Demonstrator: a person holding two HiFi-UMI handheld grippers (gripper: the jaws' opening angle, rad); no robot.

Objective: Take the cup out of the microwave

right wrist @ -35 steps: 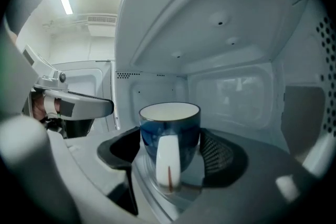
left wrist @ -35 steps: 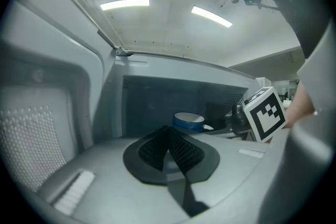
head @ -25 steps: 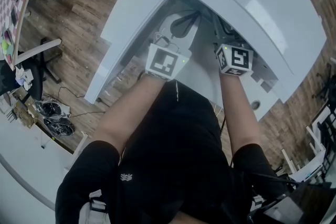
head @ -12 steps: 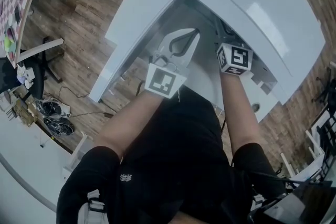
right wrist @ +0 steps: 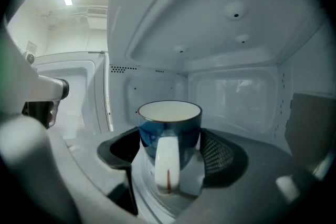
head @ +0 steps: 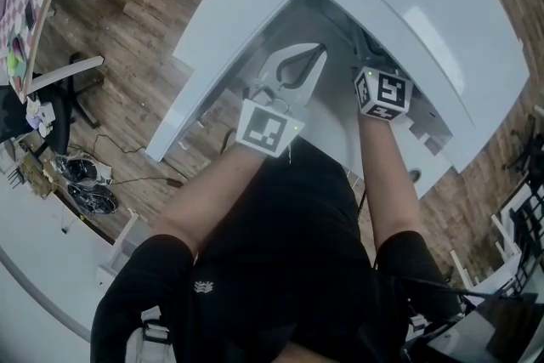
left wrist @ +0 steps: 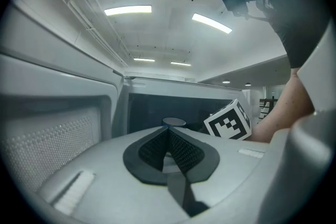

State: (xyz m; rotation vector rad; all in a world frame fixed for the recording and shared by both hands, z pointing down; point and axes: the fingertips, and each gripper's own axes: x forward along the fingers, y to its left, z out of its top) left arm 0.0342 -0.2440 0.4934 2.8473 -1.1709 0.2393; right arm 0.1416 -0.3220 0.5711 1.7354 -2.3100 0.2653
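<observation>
Cup upright in the microwave, gripped by the right tool

The cup point(right wrist: 169, 131) stands inside the white microwave point(head: 408, 4), on the glass plate point(right wrist: 143, 192) at the bottom of the oven. It is upright, with its long axis straight up and down and its open mouth facing the oven's ceiling. The outside is blue and the inside is pale. Its white handle point(right wrist: 168, 165) points back toward the camera on the right gripper point(right wrist: 170, 150), which is the way out of the oven.

The right gripper reaches into the oven with its jaws spread wide around the cup. The dark pad on the left and the meshed pad point(right wrist: 216, 152) on the right lie against the cup's two sides, so the cup is clasped where it stands, and its base appears to rest on the plate.

The left gripper point(left wrist: 169, 136) is outside the oven, in front of the opening. Its jaws are pressed together with nothing between them. The microwave door point(head: 221, 38) hangs open to the person's left, over a wooden floor point(head: 127, 30). From the head view, the right gripper's marker cube point(head: 382, 93) sits at the mouth of the oven and its jaws are out of sight inside
</observation>
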